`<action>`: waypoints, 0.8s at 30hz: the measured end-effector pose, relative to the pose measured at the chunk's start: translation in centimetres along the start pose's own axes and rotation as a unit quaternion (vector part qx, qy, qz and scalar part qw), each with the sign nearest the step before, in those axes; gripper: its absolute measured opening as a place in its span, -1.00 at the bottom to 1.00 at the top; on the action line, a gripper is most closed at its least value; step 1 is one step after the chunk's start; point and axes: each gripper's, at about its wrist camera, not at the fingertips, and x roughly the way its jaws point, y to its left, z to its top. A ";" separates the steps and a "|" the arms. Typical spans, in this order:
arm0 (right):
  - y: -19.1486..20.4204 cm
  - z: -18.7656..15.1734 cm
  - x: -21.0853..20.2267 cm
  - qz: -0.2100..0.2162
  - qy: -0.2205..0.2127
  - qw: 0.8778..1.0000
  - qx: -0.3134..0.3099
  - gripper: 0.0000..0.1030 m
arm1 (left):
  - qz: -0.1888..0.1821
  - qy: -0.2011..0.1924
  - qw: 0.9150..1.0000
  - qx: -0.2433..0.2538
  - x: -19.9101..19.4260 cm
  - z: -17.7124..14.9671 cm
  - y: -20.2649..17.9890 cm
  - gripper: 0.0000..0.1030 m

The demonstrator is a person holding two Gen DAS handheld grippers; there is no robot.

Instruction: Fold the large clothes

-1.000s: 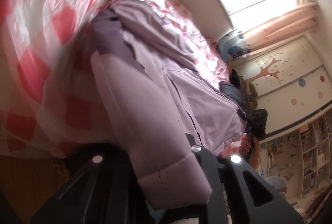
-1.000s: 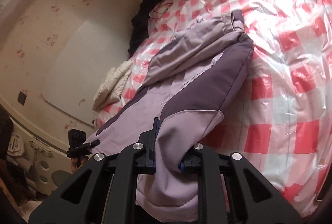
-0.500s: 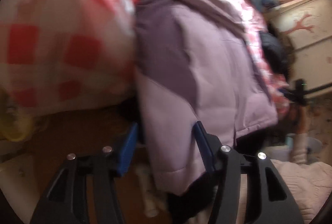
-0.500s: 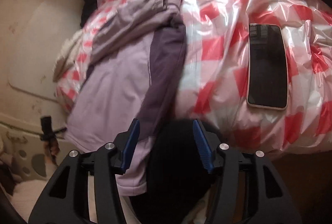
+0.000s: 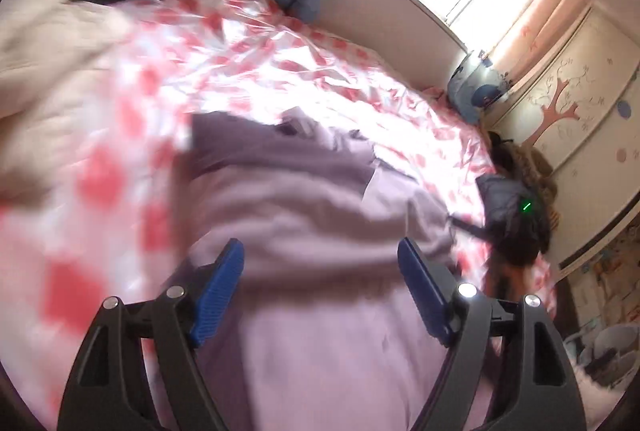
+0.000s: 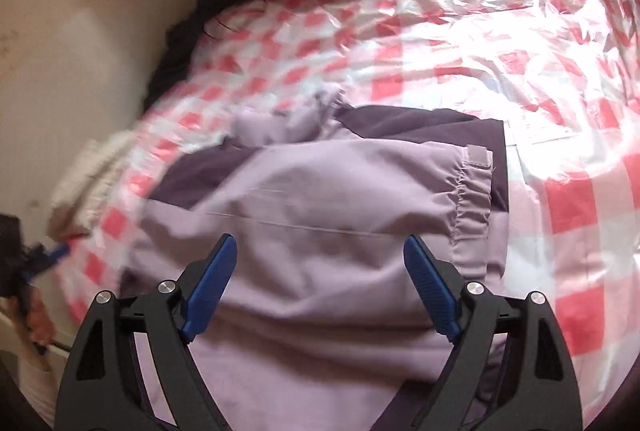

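Between the earlier frames and this moment, the lilac jacket (image 6: 320, 215) was released by both tools: a second before, a sleeve or hem portion had been clamped in each hand-held gripper, and half a second before the jaws had already been parted with the garment hanging over the bed edge. At this moment the left hand-held gripper (image 5: 320, 263) was held with its blue pads wide apart above the jacket (image 5: 312, 231), and no fabric was gripped between them. The right hand-held gripper (image 6: 320, 263) was likewise fully released, its pads spread over the pale front panel.

The jacket was found lying on the bed (image 6: 520, 79), on the red-and-white checked plastic cover, toward the near edge of the bed. A sleeve with an elastic cuff (image 6: 472, 199) was laid across the body of the jacket, and darker purple panels were visible on the far side of the jacket. A cream garment (image 5: 52, 43) was lying on the bed beyond the jacket, apart from it.

It was judged that a sleeve fold had been completed and that both tools were freed for the next grasp. The left view was blurred by motion, so fine creases could not be assessed.
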 end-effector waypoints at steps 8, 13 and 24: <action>-0.7 1.6 4.9 -0.045 0.039 0.998 0.022 0.59 | 0.073 0.081 0.992 -0.062 16.3 3.0 3.1 0.47; 1.5 3.8 1.6 -0.056 -0.078 0.995 -0.034 0.66 | 0.056 -0.011 0.997 -0.045 12.7 4.0 2.4 0.66; -1.0 1.9 1.9 0.025 0.037 0.998 0.036 0.69 | 0.022 0.050 0.996 -0.071 6.3 0.5 3.7 0.66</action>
